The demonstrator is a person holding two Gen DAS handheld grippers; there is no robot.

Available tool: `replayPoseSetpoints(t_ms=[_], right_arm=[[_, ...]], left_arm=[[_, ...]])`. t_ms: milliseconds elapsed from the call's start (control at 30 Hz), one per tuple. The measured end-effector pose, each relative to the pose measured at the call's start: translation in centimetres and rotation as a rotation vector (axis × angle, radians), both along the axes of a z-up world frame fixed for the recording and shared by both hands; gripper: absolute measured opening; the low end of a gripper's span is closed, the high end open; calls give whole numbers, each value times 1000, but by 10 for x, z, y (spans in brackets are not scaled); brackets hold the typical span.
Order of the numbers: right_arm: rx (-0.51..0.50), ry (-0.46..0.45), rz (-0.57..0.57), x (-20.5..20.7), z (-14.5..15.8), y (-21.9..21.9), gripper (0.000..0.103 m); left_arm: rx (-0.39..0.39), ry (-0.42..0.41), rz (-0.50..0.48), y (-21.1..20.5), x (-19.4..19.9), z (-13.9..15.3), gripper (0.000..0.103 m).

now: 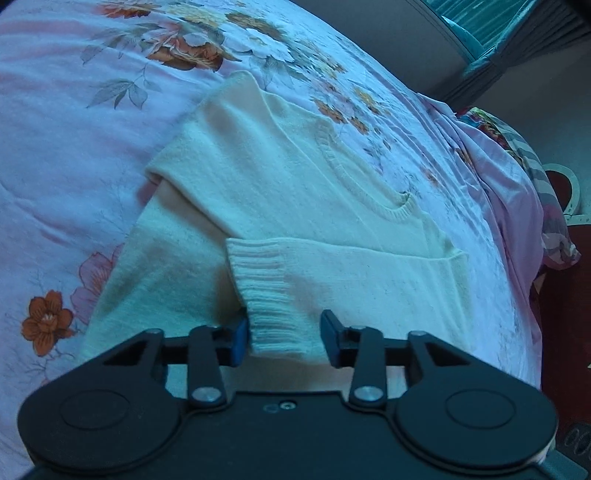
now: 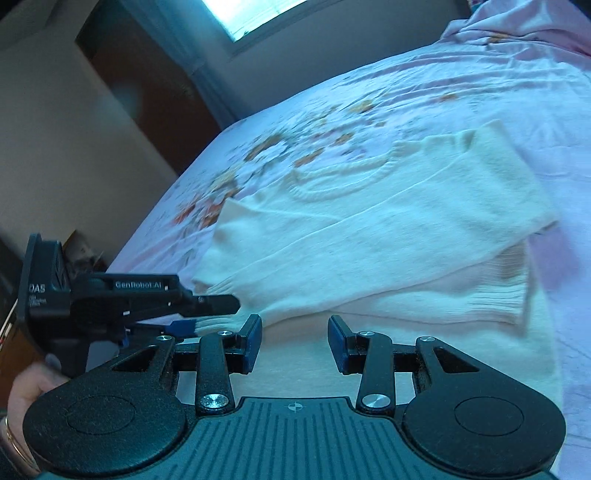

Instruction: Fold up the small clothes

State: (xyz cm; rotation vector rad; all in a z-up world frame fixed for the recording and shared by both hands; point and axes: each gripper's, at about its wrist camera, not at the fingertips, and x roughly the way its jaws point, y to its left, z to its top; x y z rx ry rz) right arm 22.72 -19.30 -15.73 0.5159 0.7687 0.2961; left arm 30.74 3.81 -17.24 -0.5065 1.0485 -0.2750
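A cream knit sweater (image 1: pixel 295 192) lies flat on the floral bed sheet (image 1: pixel 74 147), neckline toward the far side. One sleeve is folded across its body. The ribbed cuff (image 1: pixel 273 291) of that sleeve fills the gap between the blue pads of my left gripper (image 1: pixel 285 339), which is shut on it. From the right wrist view, the left gripper (image 2: pixel 210 315) pinches that cuff at the sweater's (image 2: pixel 369 229) near left corner. My right gripper (image 2: pixel 295 343) hovers low over the sweater's lower body, open, with flat fabric beneath and nothing between the pads. The other cuff (image 2: pixel 509 295) rests on the body.
A bunched striped and floral bedding heap (image 1: pixel 524 158) sits at the bed's right edge, above a dark red floor (image 1: pixel 561 314). A hand (image 2: pixel 29 387) with a bangle holds the left gripper. Beyond the bed are a bright window (image 2: pixel 255 14) and a dark wooden door (image 2: pixel 147 92).
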Motion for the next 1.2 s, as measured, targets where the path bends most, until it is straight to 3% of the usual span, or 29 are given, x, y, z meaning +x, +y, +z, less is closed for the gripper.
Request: replayPoseSetpoints(t_ms=[33, 100, 233, 333, 433, 500, 567, 600, 667, 733, 767, 800, 900, 1000, 1100, 1167, 1200], right_arm=[[-2, -3, -15, -1, 0, -4, 40], [-29, -13, -55, -5, 2, -12, 40], [-118, -57, -189, -10, 9, -36, 39], [-167, -58, -288, -3, 10, -56, 39], [-191, -37, -386, 4, 7, -78, 39], [-155, -16, -428, 7, 6, -89, 39], [-114, -23, -419, 4, 8, -92, 39], [-132, -24, -398, 4, 8, -88, 39], [-163, -29, -354, 3, 8, -77, 39], [-170, -29, -331, 2, 6, -68, 39], [-165, -28, -321, 2, 4, -62, 40], [-165, -28, -316, 1, 4, -59, 39], [-155, -26, -302, -2, 3, -55, 39], [-149, -31, -303, -5, 5, -56, 40], [-142, -31, -300, -6, 8, -59, 40], [-138, -42, -303, -10, 10, -61, 40], [-139, -45, -304, -10, 10, -62, 40]], left_arm=[[8, -7, 9, -1, 1, 0, 17], [-3, -35, 41, 1, -1, 5, 7], [-58, -171, 92, 16, -10, 47, 4], [-41, -241, 139, 38, -14, 65, 0], [15, -170, 157, 49, -12, 44, 0], [-6, -104, 144, 52, -15, 27, 0], [-26, -94, 125, 50, -19, 19, 12], [-36, -85, 120, 48, -19, 17, 24], [-65, -76, 122, 44, -16, 17, 29], [-74, -70, 121, 38, -14, 18, 51], [-65, -66, 121, 35, -13, 17, 55], [-60, -68, 117, 31, -13, 16, 56], [-88, -30, 86, 22, -7, 5, 36], [-92, -7, 85, 14, -4, -7, 36], [-91, 8, 128, 18, -5, -5, 38], [-42, -83, 183, 28, -19, 15, 48], [8, -118, 177, 29, -20, 22, 59]])
